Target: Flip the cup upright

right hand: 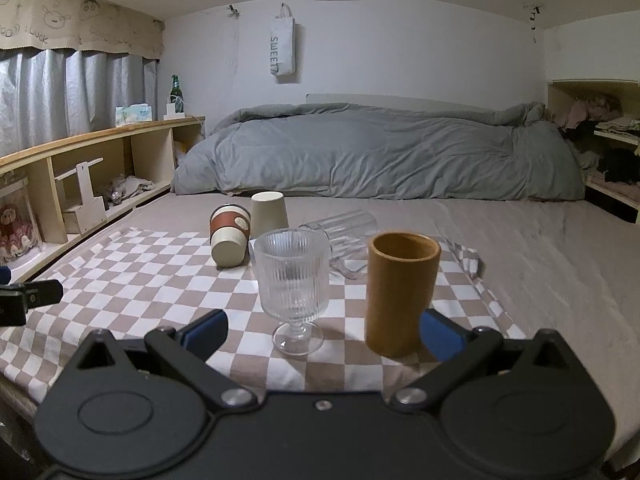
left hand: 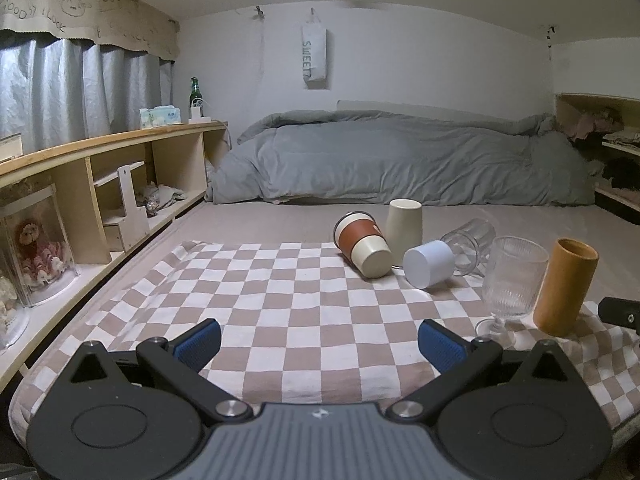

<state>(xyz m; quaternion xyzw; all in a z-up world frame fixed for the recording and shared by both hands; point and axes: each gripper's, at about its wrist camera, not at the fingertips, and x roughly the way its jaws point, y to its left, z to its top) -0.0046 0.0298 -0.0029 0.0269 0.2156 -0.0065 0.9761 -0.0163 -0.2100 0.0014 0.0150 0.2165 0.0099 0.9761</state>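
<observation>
Seen from two wrist cameras over a bed spread with a brown-and-white checked cloth (left hand: 280, 300).

Left gripper (left hand: 320, 344) spread wide over the near edge of the cloth, blue pads (left hand: 200, 342) well apart, holding nothing. Right gripper (right hand: 324, 334) likewise spread wide and empty, low at the cloth's near edge, just short of a ribbed stemmed glass (right hand: 294, 280) and a tall brown cup (right hand: 400, 292); both stand upright, mouths up, near the cloth's near right corner, the glass to the left of the brown cup.

Toward the far edge of the cloth, a cluster of fallen cups. Cream cup with a rust-brown sleeve (left hand: 362, 244) lying on its side, base pointing toward the cameras. Beside it on the right, a small white cup (left hand: 428, 263) also on its side, base toward the left camera; hidden behind the stemmed glass in the right view. Behind these, a plain cream cup (left hand: 404, 228) standing mouth down. Clear ribbed tumbler (left hand: 470, 242) lying on its side at the far right of the cluster.

Beyond the cloth, a rumpled grey duvet (left hand: 400, 156) across the far end of the bed. Along the left side, a wooden shelf unit (left hand: 100, 168) with a green bottle (left hand: 195, 94) on top.
</observation>
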